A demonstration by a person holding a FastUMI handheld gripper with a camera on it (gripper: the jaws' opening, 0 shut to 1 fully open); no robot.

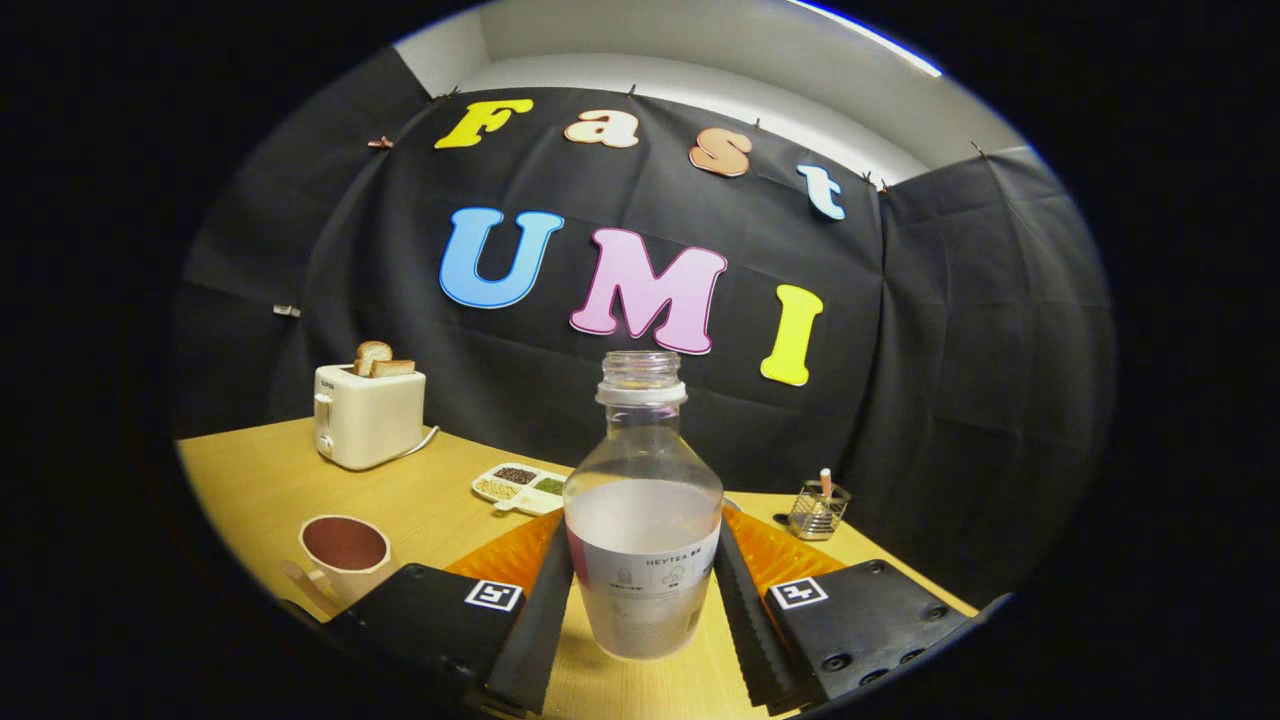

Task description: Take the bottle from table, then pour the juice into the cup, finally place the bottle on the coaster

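Tool (645, 590) pinching the bottle (643, 520) — both fingers pressed flat against its lower sides, one on each flank, at label height. Bottle sits dead between the fingers, upright, long axis vertical, cap off, mouth open at top. Pale cloudy juice fills it to roughly the shoulder. Base looks lifted off or barely above the worktop (250, 480); can't tell for certain.

Key relation: the cup (343, 555) lies off to the left of the tool and close to it, just beside the left finger, standing on the worktop, dark inside, handle toward the near side. So the pour likely needs a shift left, then a tilt of the bottle's neck leftward over the rim. Open mouth plus high fill — spill risk if tilted too early.

Coaster not identifiable here.

Background: toaster (368, 415) with bread slices far left, divided snack tray (520, 488) beyond the bottle, small wire holder (818, 510) right.
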